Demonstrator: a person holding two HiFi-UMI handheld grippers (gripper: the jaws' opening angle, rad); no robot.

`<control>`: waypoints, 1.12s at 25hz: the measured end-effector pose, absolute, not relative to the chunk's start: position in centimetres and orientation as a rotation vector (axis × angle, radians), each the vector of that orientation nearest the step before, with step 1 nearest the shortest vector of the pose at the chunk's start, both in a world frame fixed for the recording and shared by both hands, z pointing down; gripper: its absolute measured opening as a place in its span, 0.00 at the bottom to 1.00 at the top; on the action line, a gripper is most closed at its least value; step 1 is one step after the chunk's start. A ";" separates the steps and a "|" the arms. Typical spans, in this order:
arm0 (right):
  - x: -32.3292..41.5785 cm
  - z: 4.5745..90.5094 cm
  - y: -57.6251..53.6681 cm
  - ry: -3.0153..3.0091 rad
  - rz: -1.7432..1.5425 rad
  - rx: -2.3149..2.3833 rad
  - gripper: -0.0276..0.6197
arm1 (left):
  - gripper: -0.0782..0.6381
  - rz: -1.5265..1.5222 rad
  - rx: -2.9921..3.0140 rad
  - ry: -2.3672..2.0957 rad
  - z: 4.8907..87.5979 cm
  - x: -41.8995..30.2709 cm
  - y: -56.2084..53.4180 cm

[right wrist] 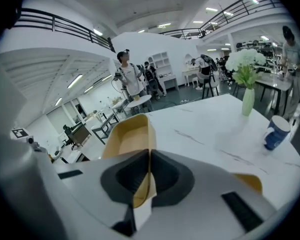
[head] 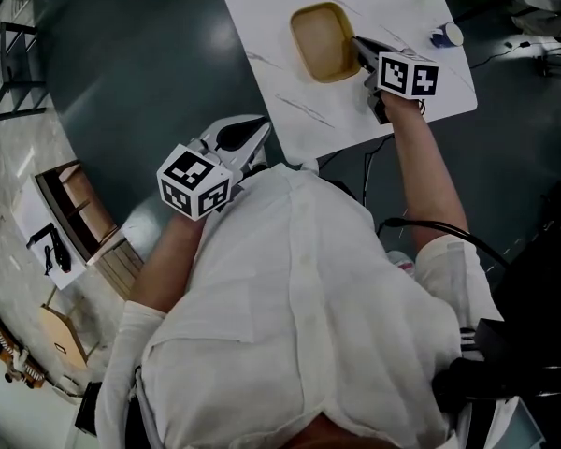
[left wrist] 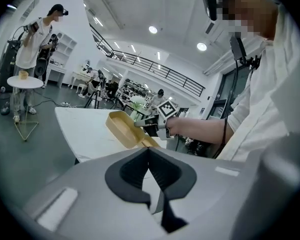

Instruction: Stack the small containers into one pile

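A tan shallow container (head: 320, 40) lies on the white marble table (head: 262, 17). My right gripper (head: 359, 47) is at its right side, shut on its rim. In the right gripper view the tan wall of the container (right wrist: 126, 134) is pinched between the jaws of the right gripper (right wrist: 150, 153). A second tan edge (right wrist: 250, 182) shows past the gripper body at the right; I cannot tell what it belongs to. My left gripper (head: 259, 131) is held off the table near my body, shut and holding nothing. From it I see the container (left wrist: 121, 129) tilted up and the right gripper (left wrist: 149, 125).
A blue mug (right wrist: 275, 132) and a pale vase of white flowers (right wrist: 247, 100) stand at the table's far right. The table's near edge (head: 337, 143) lies just ahead of my body. People, chairs and small tables stand on the dark floor around.
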State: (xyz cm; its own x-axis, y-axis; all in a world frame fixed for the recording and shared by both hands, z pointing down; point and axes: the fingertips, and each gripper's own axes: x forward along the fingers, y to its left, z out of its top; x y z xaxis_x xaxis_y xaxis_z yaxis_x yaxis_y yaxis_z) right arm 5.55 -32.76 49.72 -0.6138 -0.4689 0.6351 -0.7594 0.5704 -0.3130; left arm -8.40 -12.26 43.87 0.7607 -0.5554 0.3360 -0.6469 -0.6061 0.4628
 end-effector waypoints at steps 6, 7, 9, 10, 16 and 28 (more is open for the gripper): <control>10.6 48.0 -30.6 -2.329 0.859 1.051 0.07 | 0.12 0.221 2.420 -0.841 43.3 -4.2 -11.2; 11.6 47.8 -30.3 -2.328 0.870 1.064 0.07 | 0.12 0.224 2.426 -0.833 43.1 -3.5 -11.0; 13.6 47.5 -29.8 -2.322 0.893 1.095 0.07 | 0.12 0.227 2.437 -0.820 42.8 -2.1 -10.8; 14.7 47.3 -29.6 -2.317 0.904 1.112 0.07 | 0.12 0.227 2.443 -0.815 42.5 -1.5 -10.7; 19.4 48.0 -28.8 -2.285 0.980 1.201 0.07 | 0.12 0.242 2.452 -0.790 42.7 0.8 -10.5; 24.5 49.5 -28.3 -2.229 1.116 1.316 0.07 | 0.12 0.242 2.461 -0.797 42.0 2.9 -10.5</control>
State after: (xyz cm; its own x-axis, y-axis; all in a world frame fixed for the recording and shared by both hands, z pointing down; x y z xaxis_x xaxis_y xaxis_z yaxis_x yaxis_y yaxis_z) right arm 24.52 -28.34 49.52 -0.5241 -0.5936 0.6107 -0.8446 0.2702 -0.4622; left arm 2.88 -10.47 42.03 0.8091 -0.4912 0.3226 -0.5876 -0.6813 0.4364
